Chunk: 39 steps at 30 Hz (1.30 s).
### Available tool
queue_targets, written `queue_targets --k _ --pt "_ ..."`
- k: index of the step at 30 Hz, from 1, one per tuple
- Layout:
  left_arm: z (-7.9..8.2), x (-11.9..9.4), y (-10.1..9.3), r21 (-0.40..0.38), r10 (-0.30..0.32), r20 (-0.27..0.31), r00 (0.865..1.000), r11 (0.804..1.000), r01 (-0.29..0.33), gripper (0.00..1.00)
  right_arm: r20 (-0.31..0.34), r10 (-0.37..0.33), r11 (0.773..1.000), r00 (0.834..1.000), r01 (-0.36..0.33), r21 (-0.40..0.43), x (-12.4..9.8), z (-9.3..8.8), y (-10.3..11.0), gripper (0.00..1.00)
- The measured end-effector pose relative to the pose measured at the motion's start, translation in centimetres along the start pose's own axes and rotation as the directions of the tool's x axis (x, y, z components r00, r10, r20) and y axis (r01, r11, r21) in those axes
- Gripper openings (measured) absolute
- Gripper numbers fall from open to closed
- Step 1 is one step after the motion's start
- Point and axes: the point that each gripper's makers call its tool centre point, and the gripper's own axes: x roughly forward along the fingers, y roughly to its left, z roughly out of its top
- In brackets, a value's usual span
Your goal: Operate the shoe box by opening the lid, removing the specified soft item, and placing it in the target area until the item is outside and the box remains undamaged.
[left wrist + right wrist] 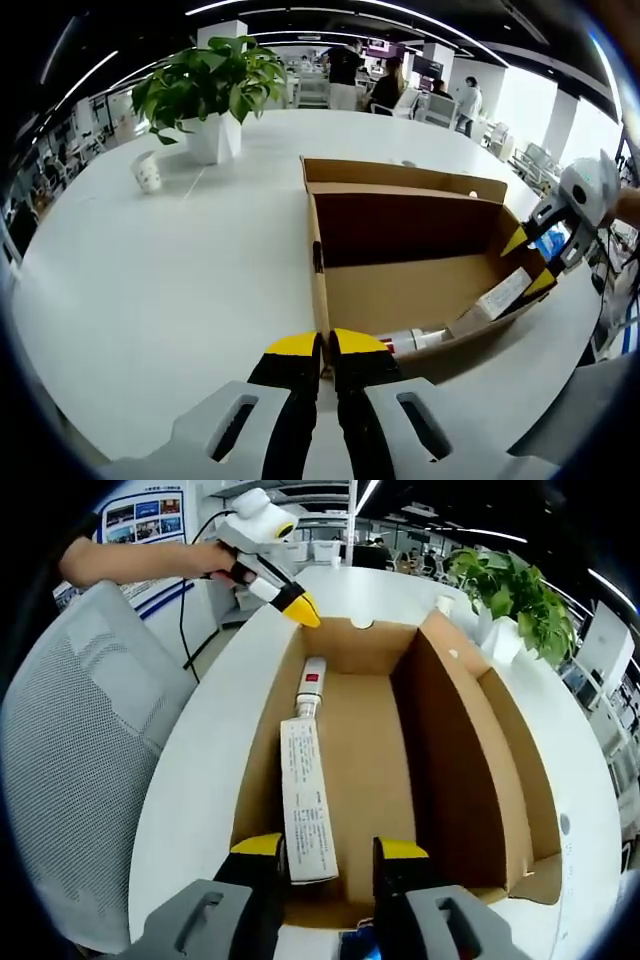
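An open brown shoe box lies on the white table, its lid flap folded back along the far long side. Inside, a white soft tube with a printed label lies along the near wall. My left gripper is shut on the box's corner wall. In the right gripper view it shows as a yellow tip at the far corner of the box. My right gripper stands open at the opposite end, its jaws either side of the tube's flat end; from the left it appears as.
A potted plant and a small paper cup stand on the table beyond the box. A grey mesh chair sits beside the table edge. People are at desks far behind.
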Motion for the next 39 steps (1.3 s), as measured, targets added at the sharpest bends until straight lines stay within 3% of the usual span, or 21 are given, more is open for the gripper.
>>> queue_targets --k 14,19,39 --pt "-0.1 0.0 0.1 -0.001 -0.001 0.001 1.0 1.0 0.001 0.02 0.015 0.01 1.0 1.0 -0.01 0.008 1.1 0.9 0.5 0.27" --pt "-0.1 0.0 0.1 -0.001 0.0 0.001 1.0 1.0 0.0 0.02 0.01 0.022 1.0 1.0 -0.022 0.001 1.5 0.9 0.9 0.19" --pt "-0.1 0.1 0.1 0.002 0.003 0.0 1.0 1.0 -0.003 0.02 0.037 -0.023 1.0 0.999 0.023 -0.006 0.4 1.6 0.5 0.15"
